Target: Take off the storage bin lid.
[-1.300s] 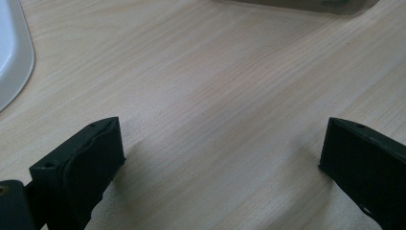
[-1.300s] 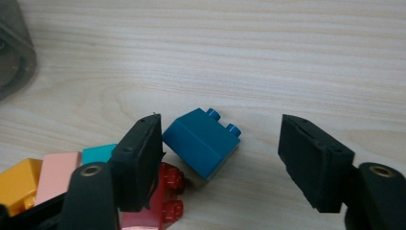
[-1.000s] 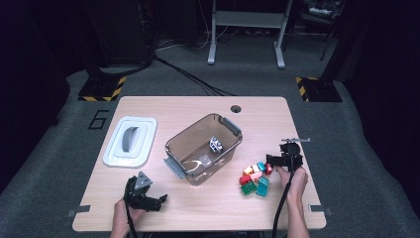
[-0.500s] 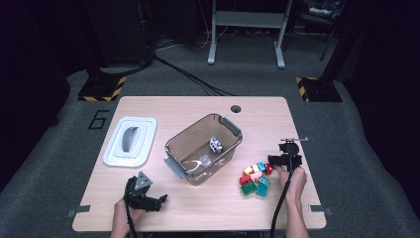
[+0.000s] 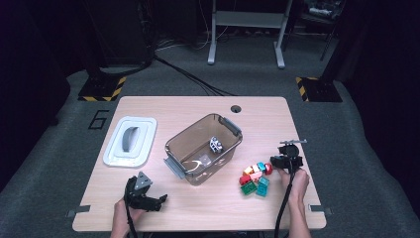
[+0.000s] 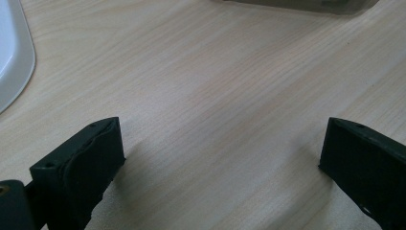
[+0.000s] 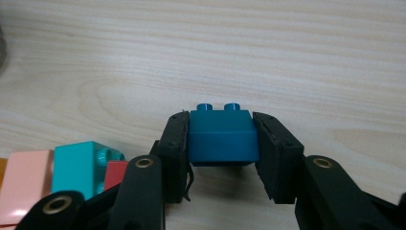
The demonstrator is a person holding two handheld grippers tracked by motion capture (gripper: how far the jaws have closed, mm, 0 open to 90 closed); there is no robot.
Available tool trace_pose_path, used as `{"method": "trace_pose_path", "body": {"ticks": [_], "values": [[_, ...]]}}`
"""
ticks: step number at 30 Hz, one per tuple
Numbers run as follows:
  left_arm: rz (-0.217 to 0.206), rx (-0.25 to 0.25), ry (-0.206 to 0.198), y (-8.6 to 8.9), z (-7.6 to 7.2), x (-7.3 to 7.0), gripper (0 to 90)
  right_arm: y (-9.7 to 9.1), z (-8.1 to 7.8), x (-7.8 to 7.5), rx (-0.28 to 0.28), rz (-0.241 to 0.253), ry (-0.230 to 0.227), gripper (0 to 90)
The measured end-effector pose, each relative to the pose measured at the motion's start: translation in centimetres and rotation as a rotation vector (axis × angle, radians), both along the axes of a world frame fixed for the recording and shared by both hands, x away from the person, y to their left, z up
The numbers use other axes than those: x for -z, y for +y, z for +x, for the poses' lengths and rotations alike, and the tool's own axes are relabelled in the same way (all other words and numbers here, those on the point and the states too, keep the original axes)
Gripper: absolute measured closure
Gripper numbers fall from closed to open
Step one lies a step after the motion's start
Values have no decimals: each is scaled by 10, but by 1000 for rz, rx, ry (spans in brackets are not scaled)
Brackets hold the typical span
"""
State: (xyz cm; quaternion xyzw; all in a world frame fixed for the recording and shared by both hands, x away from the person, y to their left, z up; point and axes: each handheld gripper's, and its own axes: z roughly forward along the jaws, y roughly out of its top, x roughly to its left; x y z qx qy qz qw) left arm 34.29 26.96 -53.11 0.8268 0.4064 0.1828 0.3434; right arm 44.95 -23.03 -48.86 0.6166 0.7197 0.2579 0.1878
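1. Table (image 5: 198, 106): a clear bin (image 5: 203, 148) sits mid-table, its white lid (image 5: 130, 141) toward the left edge, a block pile (image 5: 255, 178) toward the right edge.
2. Right gripper (image 7: 221, 143): jaws have just been closing and now clamp a blue block (image 7: 221, 134) between them at the pile's right side, studs up. The bin lies to its left, so this hand is the nearer carrier.
3. Left gripper (image 6: 220, 143): jaws wide apart over bare wood near the front edge, holding nothing.
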Motion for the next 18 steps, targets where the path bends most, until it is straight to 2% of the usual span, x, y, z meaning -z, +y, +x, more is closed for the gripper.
{"method": "trace_pose_path", "body": {"ticks": [5, 8, 11, 18], "values": [[2, 1, 0, 0, 0, 0, 11, 4, -2, -5, -24, -4, -24, 588], [1, 1, 0, 0, 0, 0, 11, 5, -2, -8, -36, 16, -36, 588], [0, 2, 2, 0, 0, 0, 11, 8, -3, -16, -42, 34, -54, 588], [1, 1, 0, 0, 0, 0, 11, 18, -3, -33, -83, 39, -89, 588]]}}
